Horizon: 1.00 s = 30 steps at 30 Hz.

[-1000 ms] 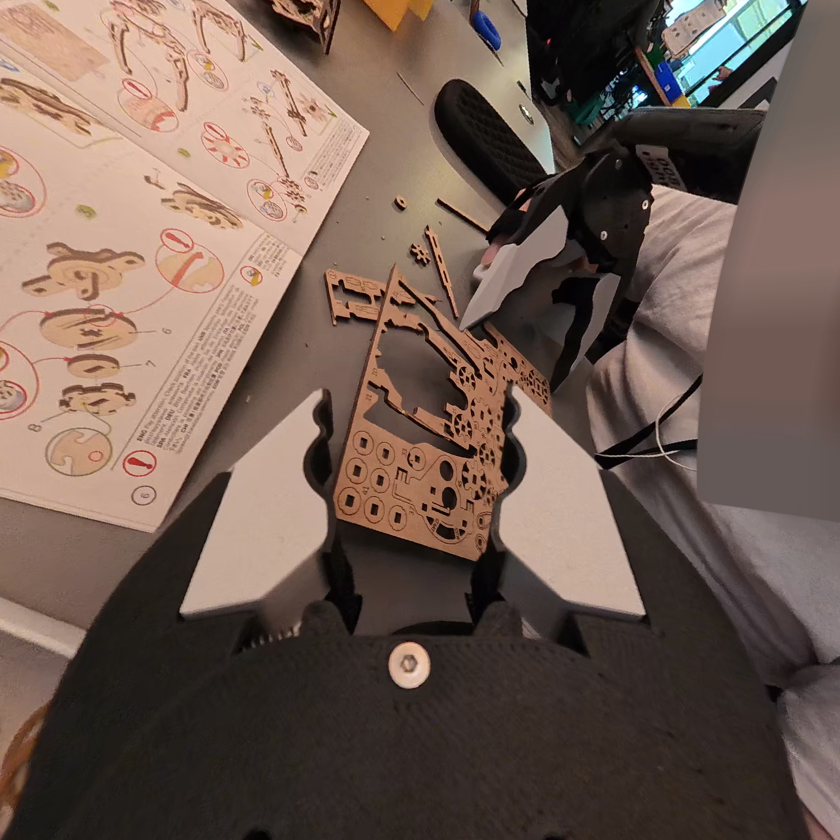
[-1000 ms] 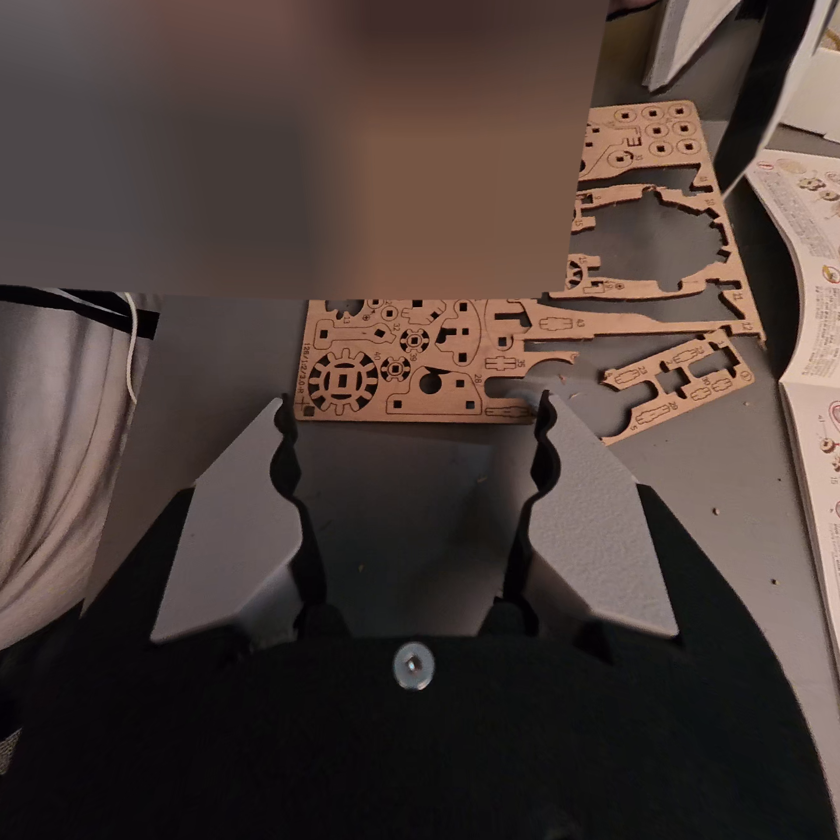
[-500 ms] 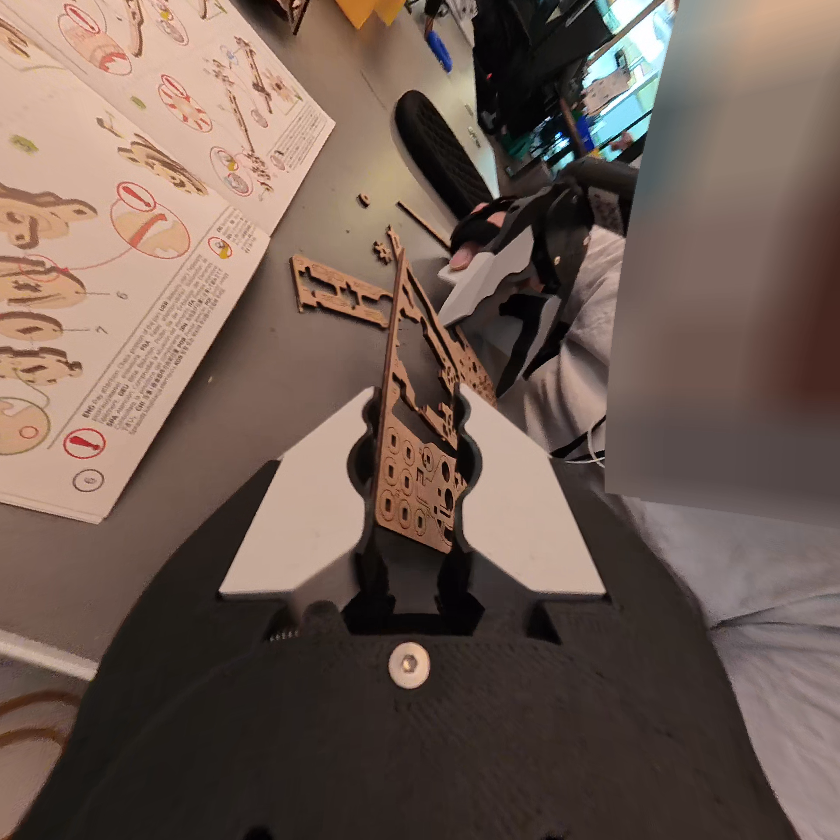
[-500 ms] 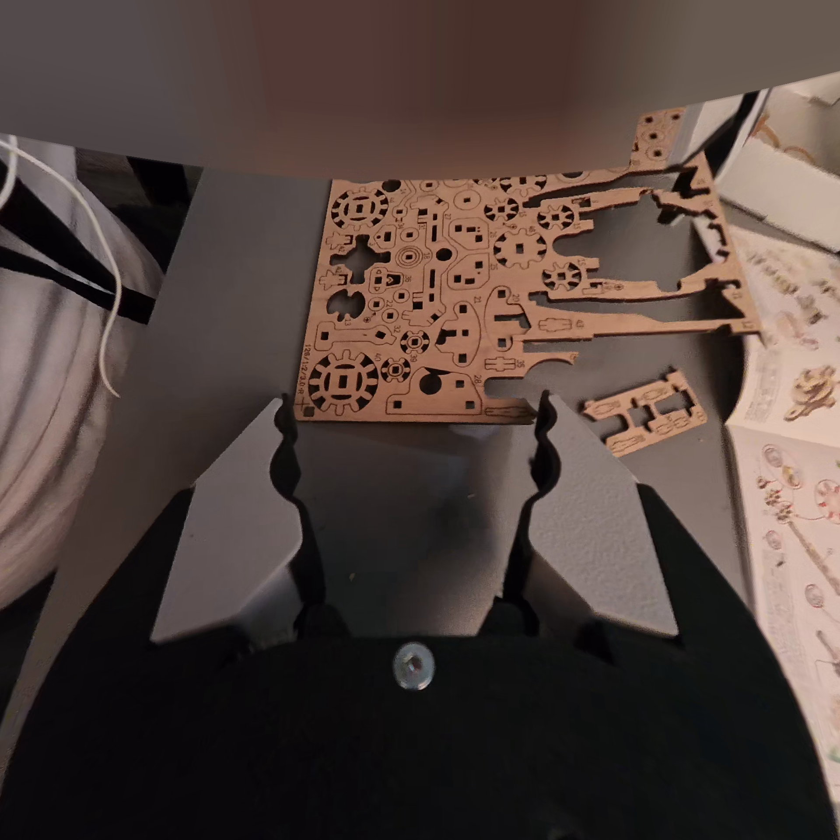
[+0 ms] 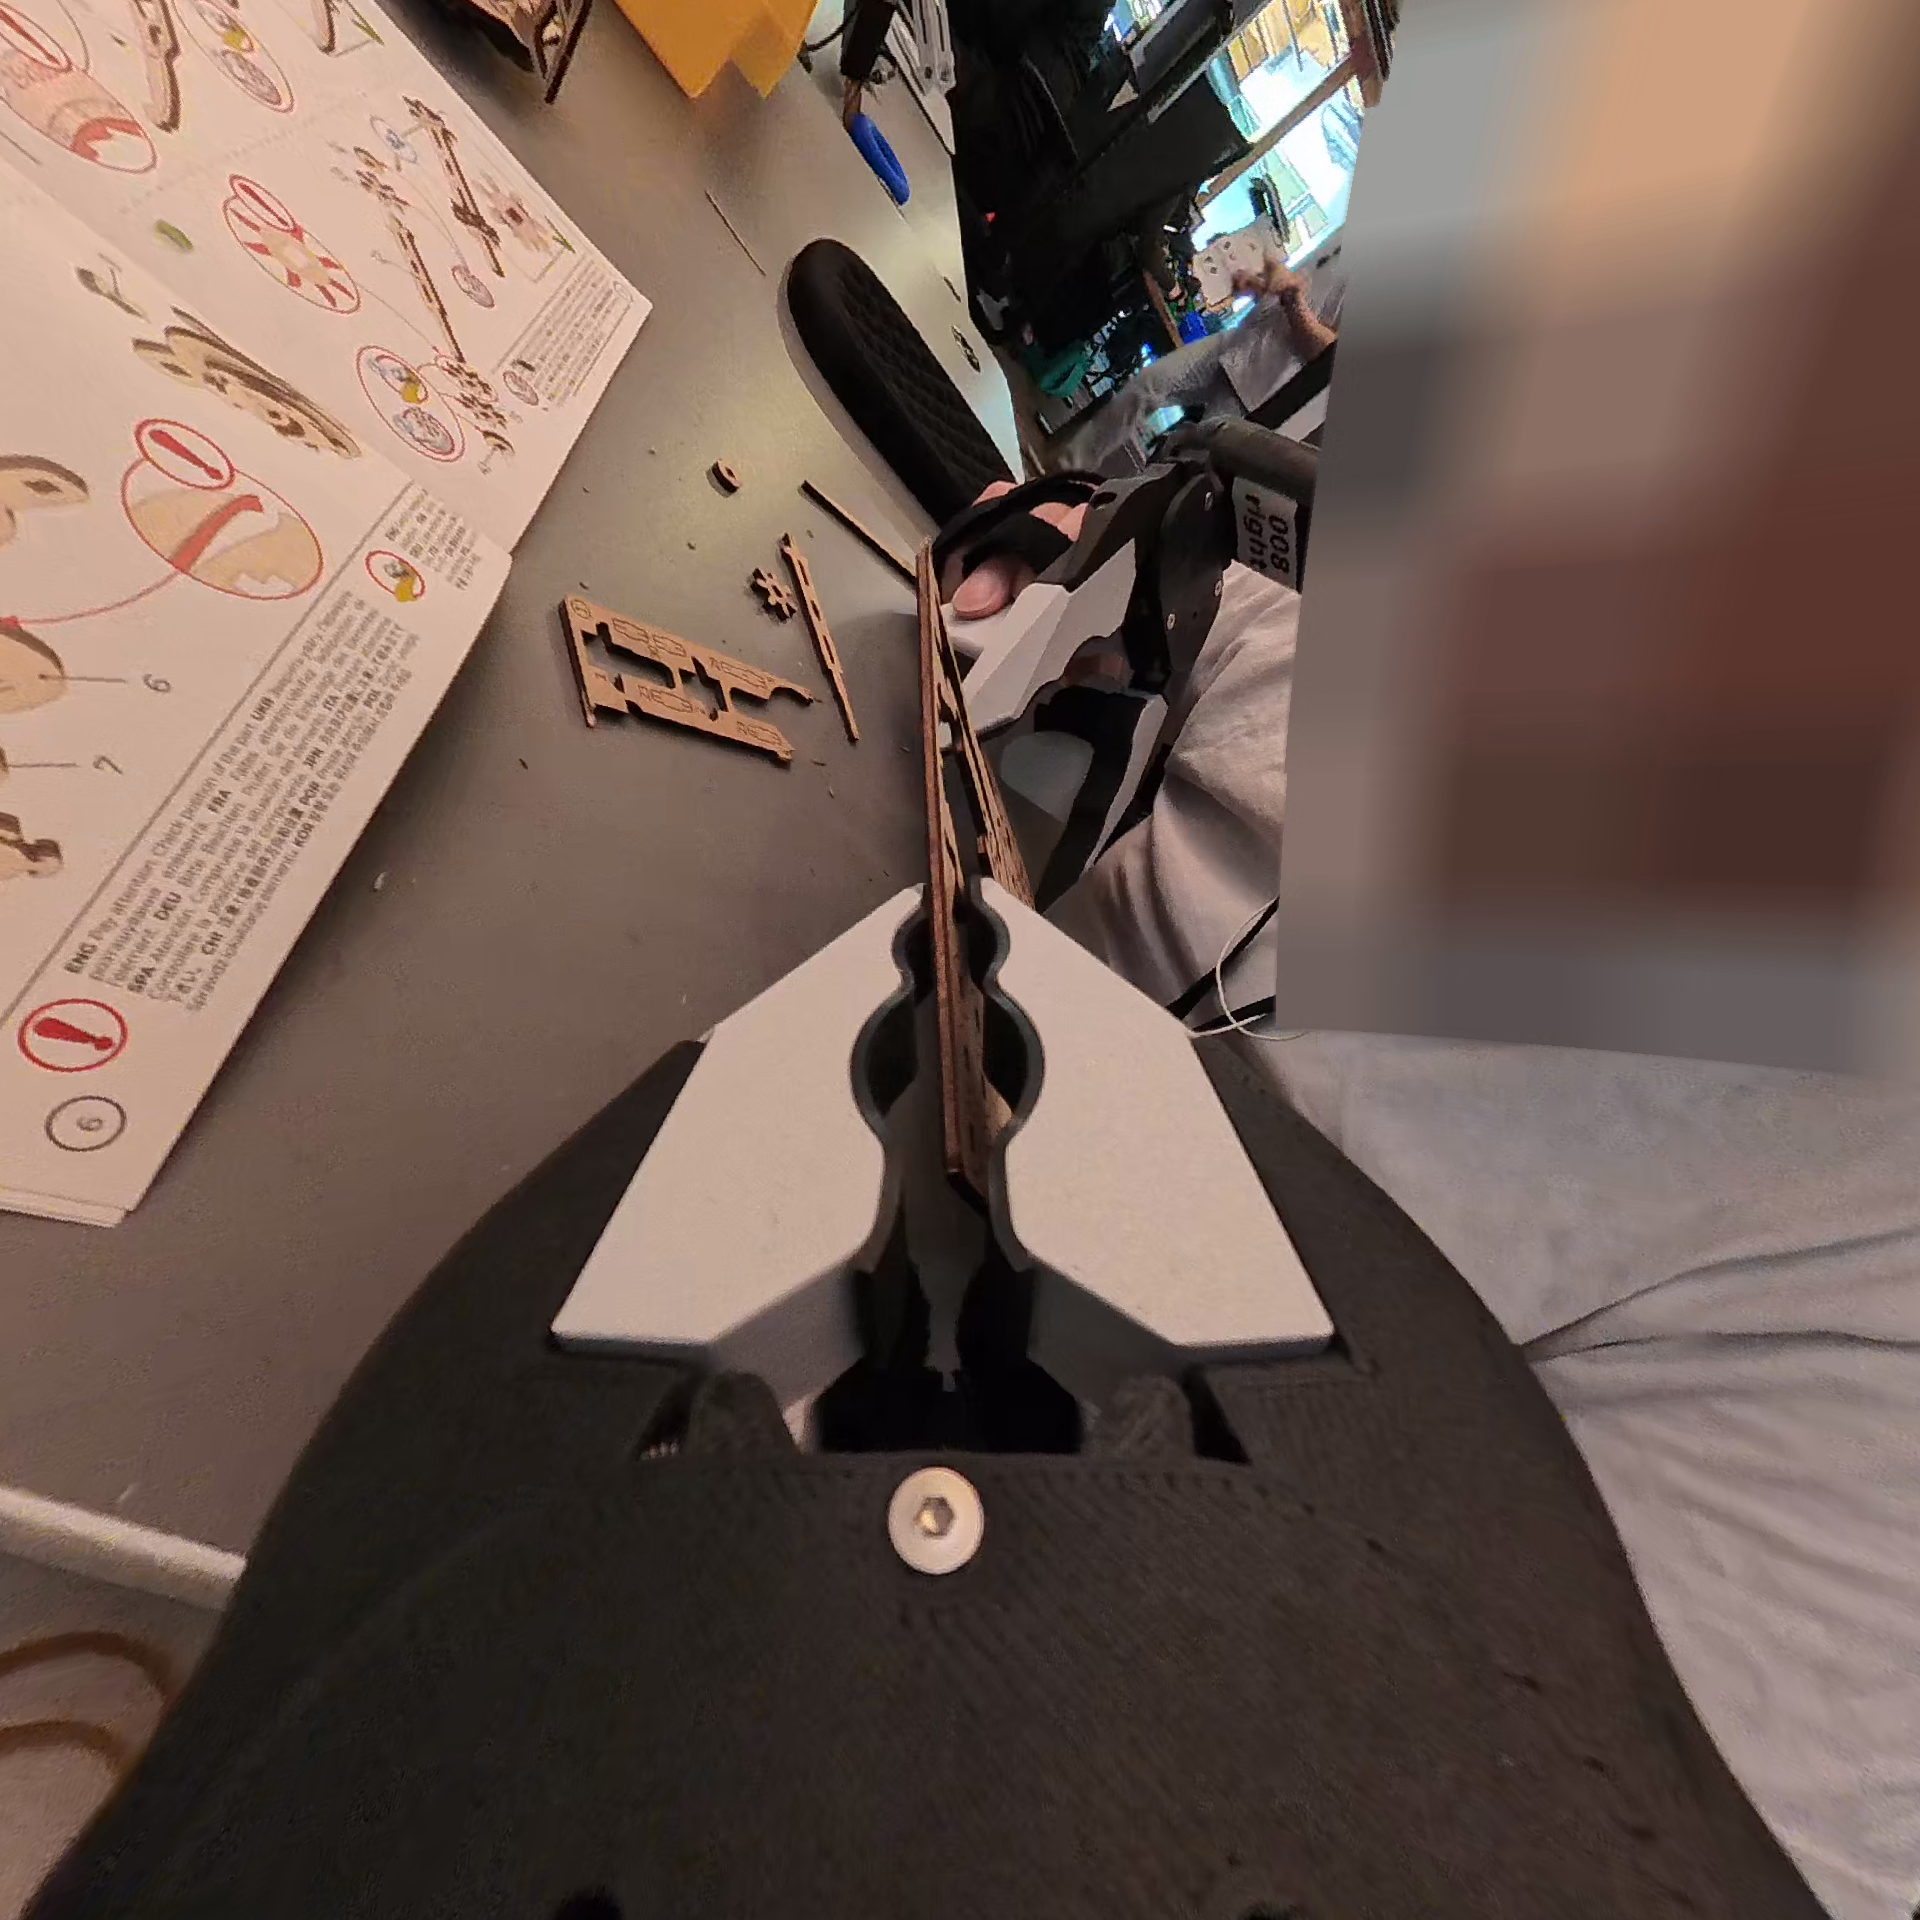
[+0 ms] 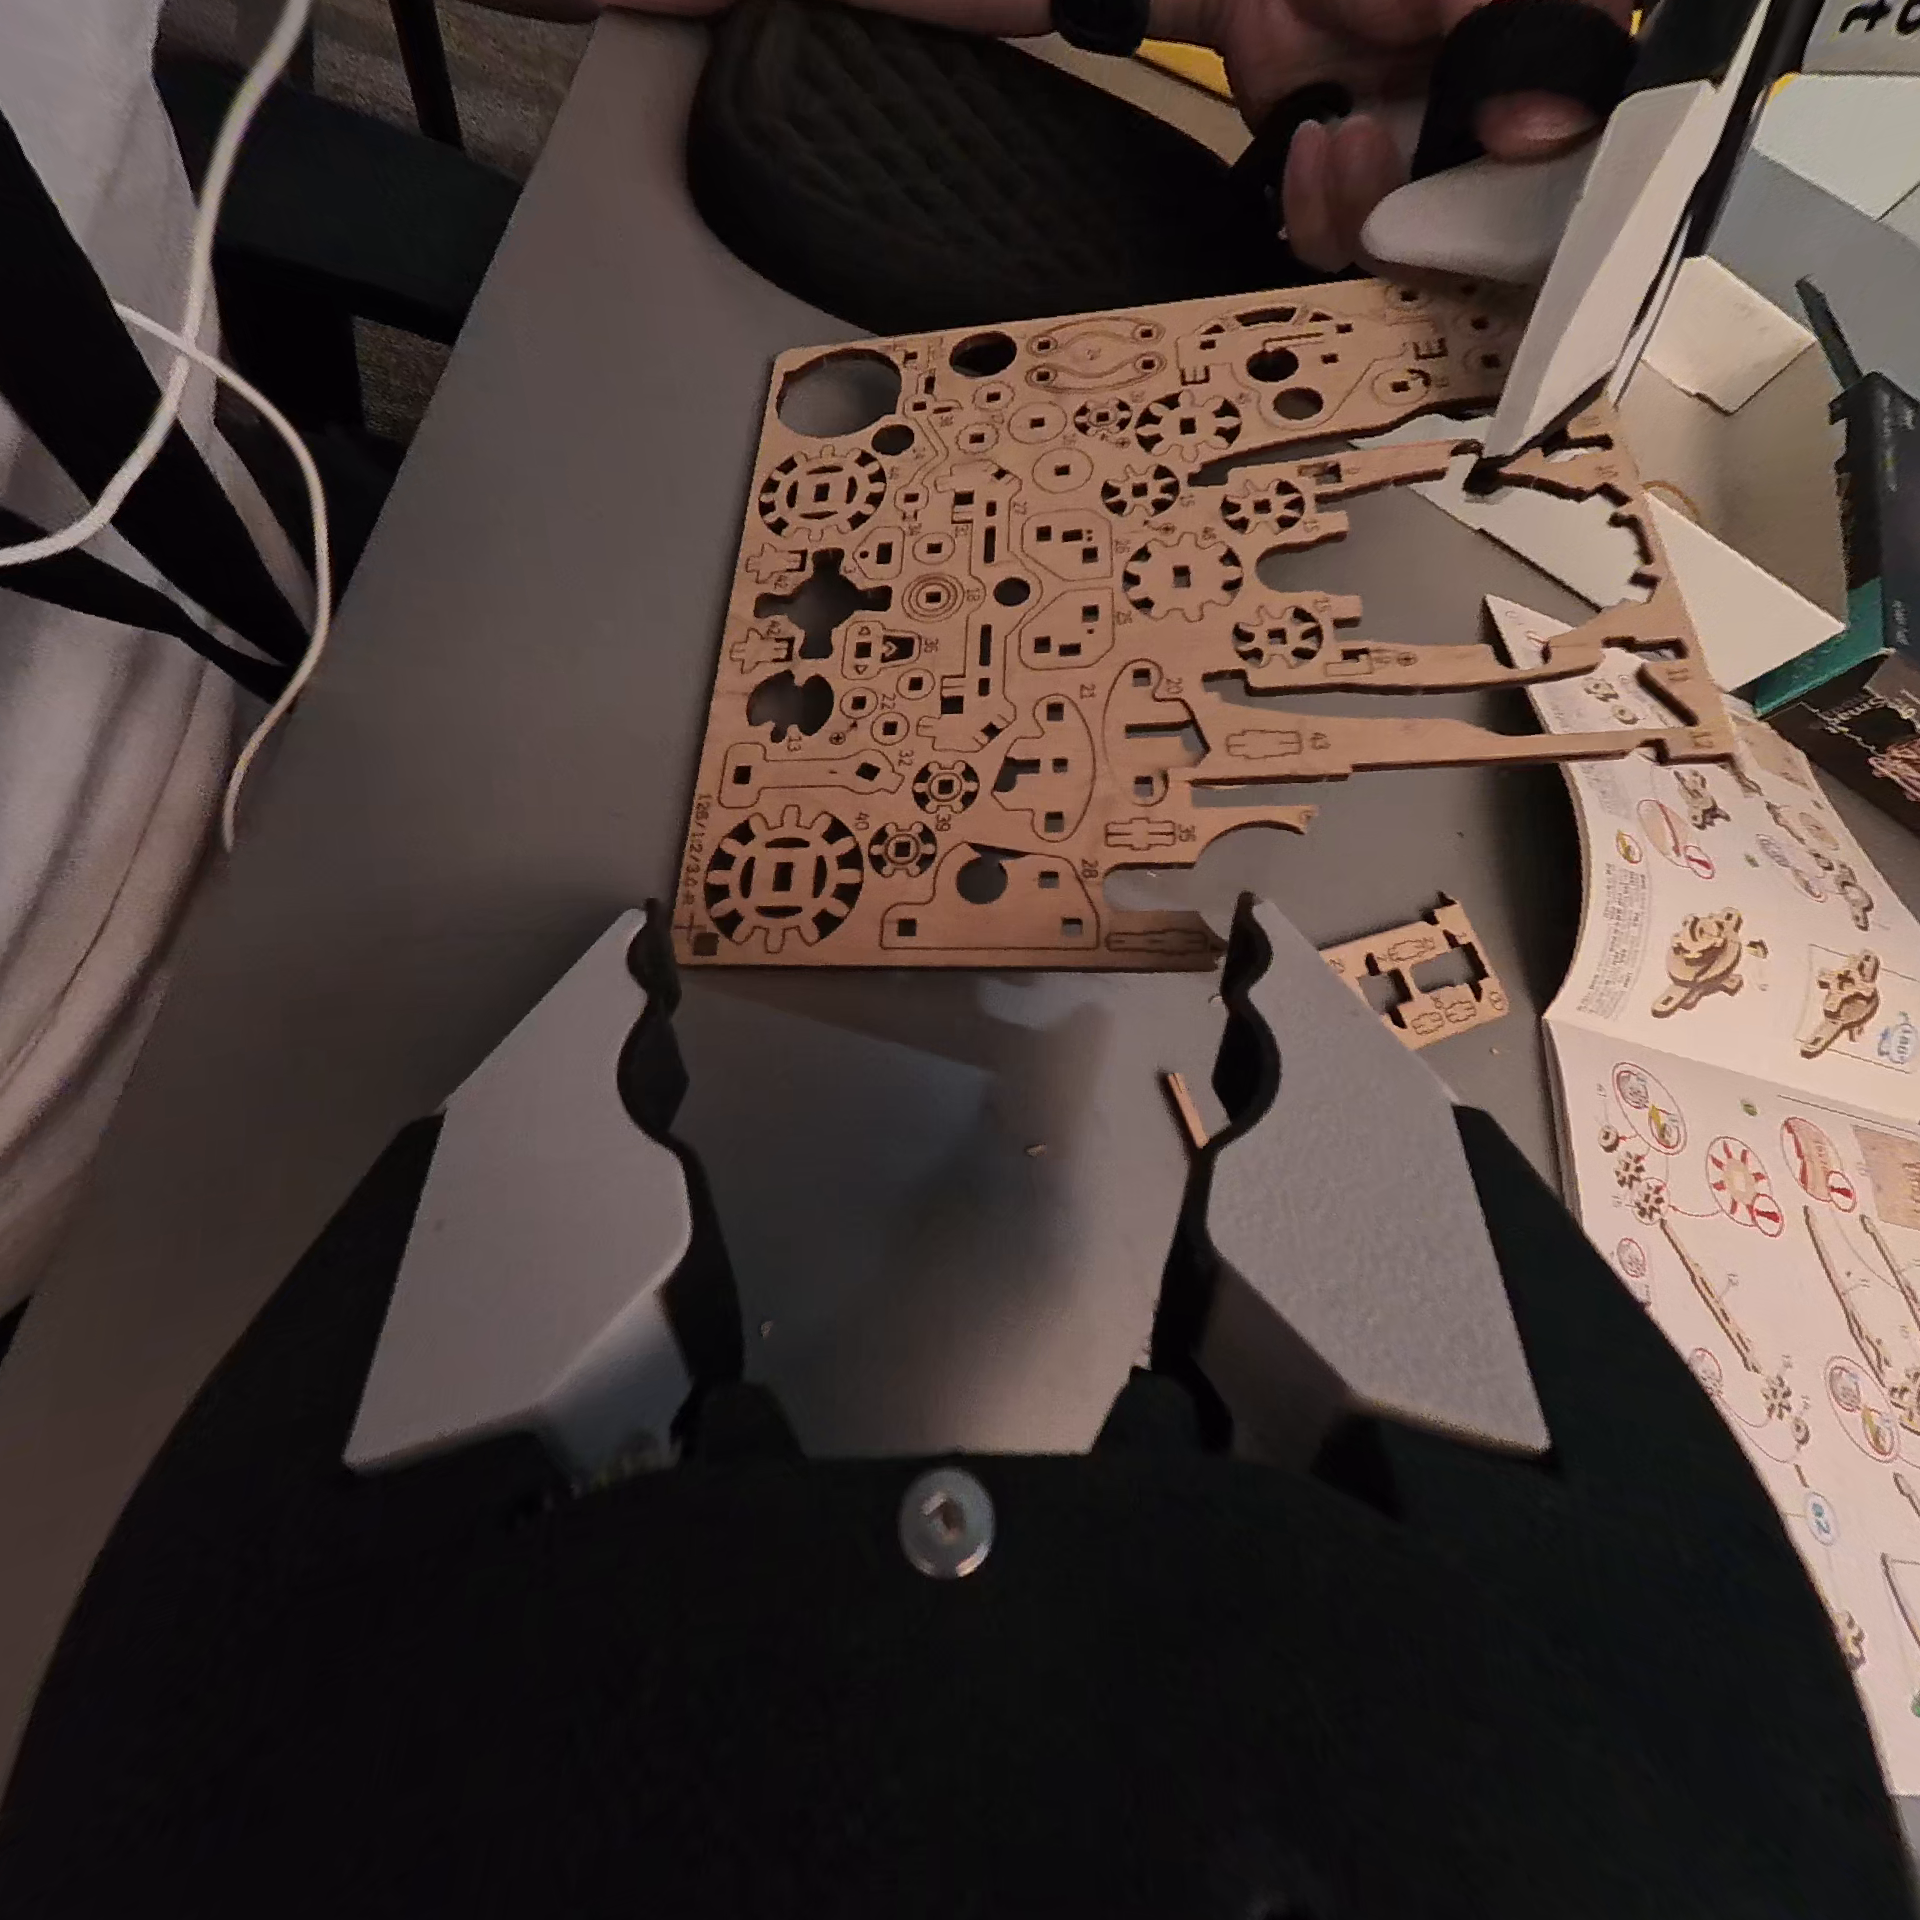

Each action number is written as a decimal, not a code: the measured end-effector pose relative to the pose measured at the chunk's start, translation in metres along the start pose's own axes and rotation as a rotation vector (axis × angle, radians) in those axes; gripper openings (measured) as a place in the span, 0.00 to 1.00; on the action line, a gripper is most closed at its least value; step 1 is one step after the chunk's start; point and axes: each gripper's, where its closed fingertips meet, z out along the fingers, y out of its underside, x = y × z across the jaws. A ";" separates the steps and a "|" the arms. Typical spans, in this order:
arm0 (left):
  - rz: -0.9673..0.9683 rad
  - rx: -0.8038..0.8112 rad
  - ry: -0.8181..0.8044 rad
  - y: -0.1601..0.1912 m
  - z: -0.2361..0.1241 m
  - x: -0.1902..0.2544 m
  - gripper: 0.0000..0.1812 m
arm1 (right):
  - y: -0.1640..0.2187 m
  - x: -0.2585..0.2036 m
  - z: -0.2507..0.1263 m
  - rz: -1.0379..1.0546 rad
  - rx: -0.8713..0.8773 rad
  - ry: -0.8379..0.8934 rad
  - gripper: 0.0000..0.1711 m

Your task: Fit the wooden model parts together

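A laser-cut wooden parts sheet [image 6: 1039, 665] with gears and pegs lies tilted, its far corner lifted off the grey table [image 6: 540, 727]. My left gripper [image 5: 951, 909] is shut on that corner, and the sheet [image 5: 940, 790] shows edge-on between its fingers. The left gripper also shows in the right wrist view [image 6: 1488, 473] at the top right, pinching the sheet. My right gripper [image 6: 948, 925] is open and empty, just short of the sheet's near edge. It shows in the left wrist view [image 5: 1029, 727] beyond the sheet, held by a gloved hand.
A small wooden offcut [image 5: 681, 675] [image 6: 1423, 977], a thin strip [image 5: 821, 649] and a tiny gear [image 5: 771, 594] lie loose. The open instruction booklet [image 5: 260, 520] [image 6: 1714, 1143] flanks the sheet. A black mesh pad [image 5: 894, 384] and boxes [image 6: 1860, 623] stand behind.
My left gripper has closed on the sheet's corner and tilted the sheet up on edge. My right gripper has stayed open while its view has widened over the sheet.
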 end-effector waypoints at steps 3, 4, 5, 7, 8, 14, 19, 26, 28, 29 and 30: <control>0.010 0.003 -0.011 -0.001 0.000 0.000 0.01 | 0.001 0.000 0.000 0.016 0.002 -0.007 0.61; 0.010 0.002 -0.016 -0.001 0.000 -0.001 0.01 | 0.001 0.000 0.000 0.021 0.003 -0.009 0.61; 0.009 0.002 -0.021 -0.001 0.000 -0.002 0.01 | 0.001 0.000 0.001 0.022 0.003 -0.010 0.61; 0.012 0.003 -0.024 -0.001 0.001 -0.003 0.02 | 0.001 0.000 0.000 0.019 0.003 -0.009 0.61; 0.016 0.003 -0.025 -0.001 0.001 -0.002 0.02 | 0.001 0.000 0.000 0.019 0.004 -0.009 0.61; 0.032 0.006 -0.034 -0.002 0.001 -0.002 0.02 | 0.002 0.000 0.001 0.033 0.008 -0.017 0.61; 0.033 0.006 -0.040 -0.003 0.002 -0.002 0.02 | 0.002 0.000 0.001 0.039 0.008 -0.020 0.61; 0.039 0.001 -0.053 -0.002 0.001 -0.002 0.02 | 0.002 0.001 0.001 0.038 0.009 -0.019 0.61; 0.034 -0.001 -0.065 -0.002 0.001 -0.005 0.02 | 0.003 0.001 0.001 0.053 0.007 -0.027 0.61; 0.028 -0.003 -0.072 -0.001 0.001 -0.007 0.02 | 0.004 0.001 0.001 0.060 0.005 -0.032 0.61; 0.023 -0.005 -0.077 -0.001 0.001 -0.009 0.02 | 0.005 0.002 0.001 0.069 0.003 -0.037 0.61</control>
